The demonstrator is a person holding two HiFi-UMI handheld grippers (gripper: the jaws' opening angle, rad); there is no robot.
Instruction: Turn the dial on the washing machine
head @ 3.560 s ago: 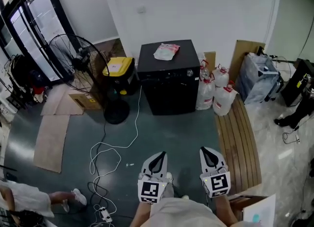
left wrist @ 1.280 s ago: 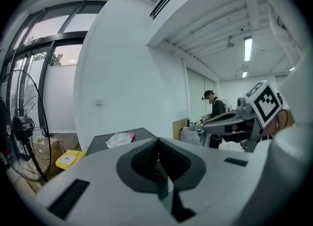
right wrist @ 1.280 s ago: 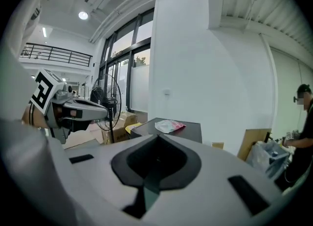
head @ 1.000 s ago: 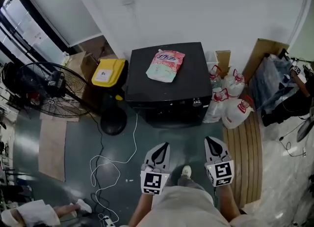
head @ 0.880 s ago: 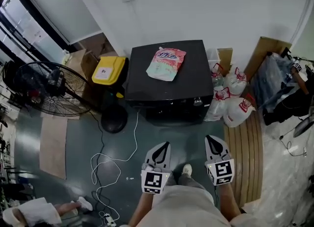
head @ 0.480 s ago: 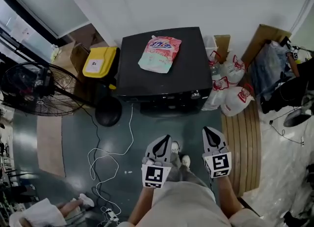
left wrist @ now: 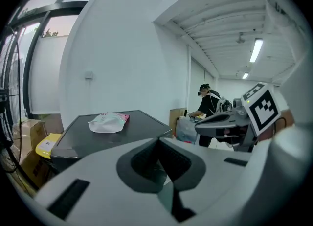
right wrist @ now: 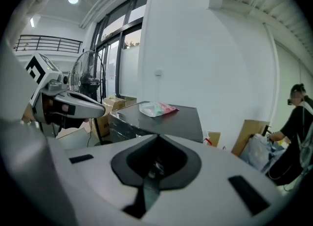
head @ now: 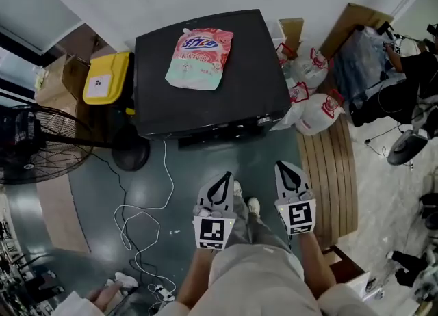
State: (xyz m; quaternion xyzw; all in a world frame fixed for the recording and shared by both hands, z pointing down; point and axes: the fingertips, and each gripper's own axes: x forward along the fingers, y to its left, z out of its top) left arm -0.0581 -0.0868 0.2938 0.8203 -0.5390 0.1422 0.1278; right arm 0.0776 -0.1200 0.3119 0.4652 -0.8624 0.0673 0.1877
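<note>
The black washing machine [head: 205, 96] stands against the white wall, with a pink detergent pouch [head: 198, 58] lying on its lid. Its small silver dial [head: 263, 121] sits at the right end of the front panel. My left gripper [head: 224, 178] and right gripper [head: 282, 166] hover side by side over the floor, a short way in front of the machine. Both are shut with nothing in them. The left gripper view shows the machine [left wrist: 107, 134] ahead and the pouch [left wrist: 108, 121] on it. The right gripper view shows the machine [right wrist: 166, 122] from its right side.
A yellow-lidded bin [head: 106, 79] and a standing fan [head: 34, 147] are left of the machine. A white cable [head: 147, 205] loops over the floor. White bags and jugs [head: 311, 102] and a slatted wooden bench [head: 332, 171] are on the right. A person [left wrist: 208, 103] stands further right.
The washing machine has come nearer and larger in the head view, and I look down on it more steeply. Both grippers stay shut in front of me.
</note>
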